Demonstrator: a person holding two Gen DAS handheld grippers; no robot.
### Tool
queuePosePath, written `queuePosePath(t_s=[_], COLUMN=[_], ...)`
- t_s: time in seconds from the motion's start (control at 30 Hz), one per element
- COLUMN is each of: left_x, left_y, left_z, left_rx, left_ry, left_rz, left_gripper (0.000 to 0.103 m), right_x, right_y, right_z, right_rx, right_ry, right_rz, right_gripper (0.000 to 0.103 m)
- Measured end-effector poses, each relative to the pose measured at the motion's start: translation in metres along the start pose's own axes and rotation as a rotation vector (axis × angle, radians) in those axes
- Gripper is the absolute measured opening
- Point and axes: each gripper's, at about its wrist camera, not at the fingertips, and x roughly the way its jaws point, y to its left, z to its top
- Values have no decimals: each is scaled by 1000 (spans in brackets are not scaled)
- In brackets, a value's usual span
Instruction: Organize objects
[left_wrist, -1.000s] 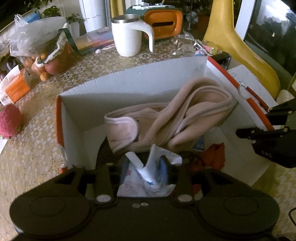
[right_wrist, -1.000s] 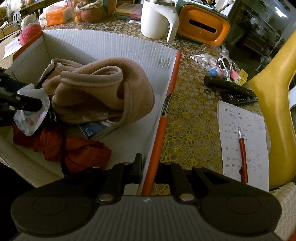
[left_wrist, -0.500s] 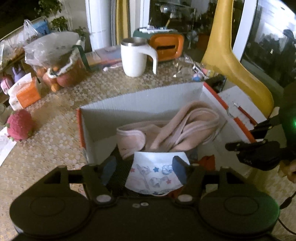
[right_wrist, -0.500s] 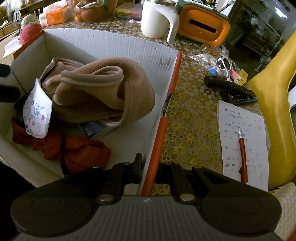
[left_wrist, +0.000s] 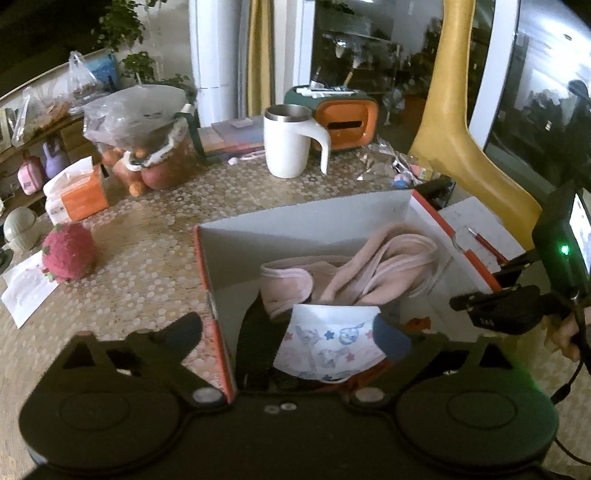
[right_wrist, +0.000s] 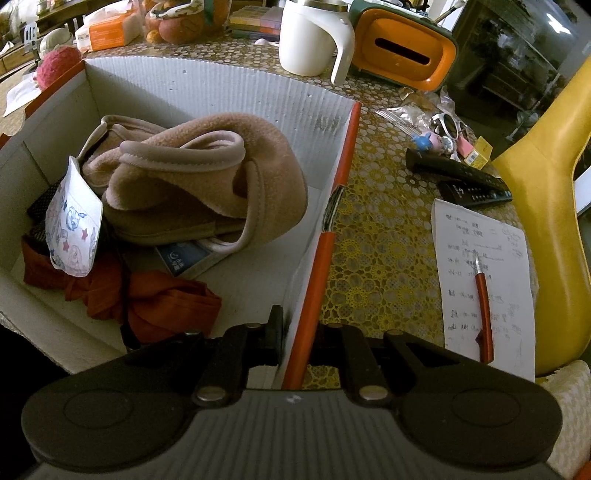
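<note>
While the left claw (left_wrist: 288, 328) is opening wide above the box (left_wrist: 295, 221), pads clear of the printed face mask (left_wrist: 328, 347) lying loose below between them, the right claw (right_wrist: 295, 332) stays clenched on the box's orange side wall.

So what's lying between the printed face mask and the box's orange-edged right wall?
In the right wrist view, the beige fleece wrap fills that stretch between the printed face mask and the box wall; a red cloth lies nearer the camera.
</note>
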Motion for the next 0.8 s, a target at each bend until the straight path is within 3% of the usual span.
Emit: queuePosePath(t_s=[0.4, 0.57, 0.8], left_x=[-2, -2, -12], left_y=[1, 2, -4], left_z=[-16, -19, -22], left_rx=[-54, -70, -65], left_ry=[8, 5, -14], left_rz=[9, 23, 33], left_gripper=[102, 102, 102], right_x=[-5, -19, -51], right_y=[5, 5, -6], right_z=[-4, -5, -11], right_rx=[11, 31, 73], right_ry=[13, -24, -91], right_rz=[-3, -7, -4], right_gripper=[12, 14, 26])
